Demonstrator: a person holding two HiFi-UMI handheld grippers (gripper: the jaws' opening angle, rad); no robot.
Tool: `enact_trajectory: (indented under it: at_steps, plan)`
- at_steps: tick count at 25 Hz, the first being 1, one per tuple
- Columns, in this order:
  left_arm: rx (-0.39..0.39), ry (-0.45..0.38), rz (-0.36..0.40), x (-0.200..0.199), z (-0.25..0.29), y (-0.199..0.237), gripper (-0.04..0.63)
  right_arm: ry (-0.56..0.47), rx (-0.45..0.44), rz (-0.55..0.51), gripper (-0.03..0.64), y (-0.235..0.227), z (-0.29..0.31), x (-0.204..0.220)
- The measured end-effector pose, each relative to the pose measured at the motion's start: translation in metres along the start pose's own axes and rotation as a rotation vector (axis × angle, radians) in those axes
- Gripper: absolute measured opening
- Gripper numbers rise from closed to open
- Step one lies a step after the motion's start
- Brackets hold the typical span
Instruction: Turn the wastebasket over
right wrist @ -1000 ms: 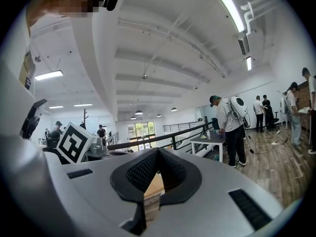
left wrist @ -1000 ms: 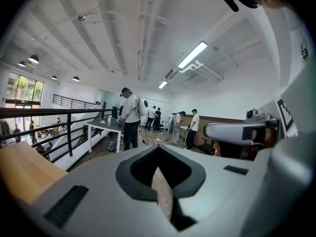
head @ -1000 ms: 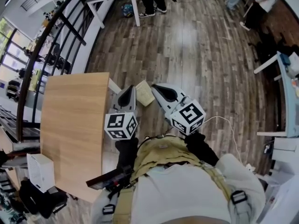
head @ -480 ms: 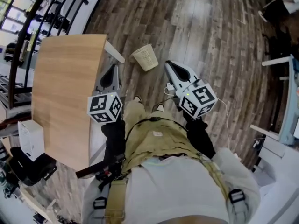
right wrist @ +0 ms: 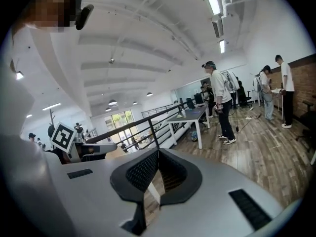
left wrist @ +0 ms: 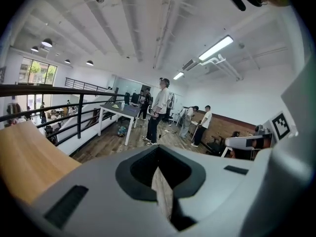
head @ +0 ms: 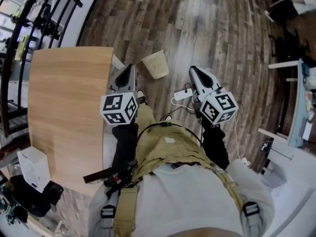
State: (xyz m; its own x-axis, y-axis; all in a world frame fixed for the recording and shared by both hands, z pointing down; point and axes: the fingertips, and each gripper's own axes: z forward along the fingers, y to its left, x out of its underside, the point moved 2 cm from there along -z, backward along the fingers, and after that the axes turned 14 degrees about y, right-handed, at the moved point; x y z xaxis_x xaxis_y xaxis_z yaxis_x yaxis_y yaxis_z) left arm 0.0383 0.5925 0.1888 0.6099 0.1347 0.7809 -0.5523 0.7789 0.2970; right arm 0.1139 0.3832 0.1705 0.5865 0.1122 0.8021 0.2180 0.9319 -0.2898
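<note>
Cream mesh wastebasket (head: 155,64) is on the wood floor (head: 227,33), just off the far right corner of the wooden table (head: 69,112). From the head view it looks like it's standing on its base with the mouth up, though the lens makes it lean, so I can't be sure.

Progress: nothing done yet. The basket isn't flipped and nothing is touching it. The whole job is left: reach it, take hold of it or hook it, turn it mouth-down, let go.

Grippers:
- left gripper (head: 127,69): jaws drawn together, with only a thin sliver of floor showing through the slit in its own view. Nothing held.
- right gripper (head: 193,71): same, jaws closed and empty.
- Both are out in front of the person, pointing away and a bit downward. Neither gripper view clearly shows the basket; they mostly see the room, the railing and people standing far off.

Position of the basket vs the grippers:
- It lies on the far side of both tips and between their two lines.
- It's much nearer the left gripper, sitting just to the far right of that tip but clearly apart from it.
- It's well to the left of the right gripper, with open floor between them.
- Both grippers appear to sit above it in height, since the basket is down on the floor.

My read: the jaws will have to open before any grasp on the rim, and the left side has the shorter reach.
</note>
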Motion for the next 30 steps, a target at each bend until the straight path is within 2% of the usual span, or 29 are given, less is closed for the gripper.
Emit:
enact_trajectory:
  at_steps: [3, 7, 15, 19, 23, 30]
  plan:
    - [0.049, 0.015, 0.010, -0.020, 0.018, 0.023, 0.000, 0.035, 0.022, -0.030, 0.023, 0.010, 0.033, -0.018]
    - [0.086, 0.056, 0.005, -0.023, 0.039, 0.057, 0.000, 0.047, 0.033, -0.028, 0.023, 0.025, 0.075, -0.031]
    - [0.084, 0.198, -0.030, 0.020, 0.077, 0.088, 0.000, 0.176, 0.028, 0.022, 0.023, 0.010, 0.128, 0.009]
    - [0.067, 0.237, -0.046, 0.036, 0.091, 0.091, 0.000, 0.247, 0.013, 0.025, 0.023, -0.011, 0.146, 0.032]
    - [0.079, 0.287, -0.040, 0.047, 0.109, 0.085, 0.000, 0.248, 0.025, 0.040, 0.023, -0.032, 0.151, 0.032]
    - [0.145, 0.296, 0.018, 0.033, 0.137, 0.034, 0.000, 0.243, 0.057, 0.082, 0.023, -0.065, 0.126, 0.042]
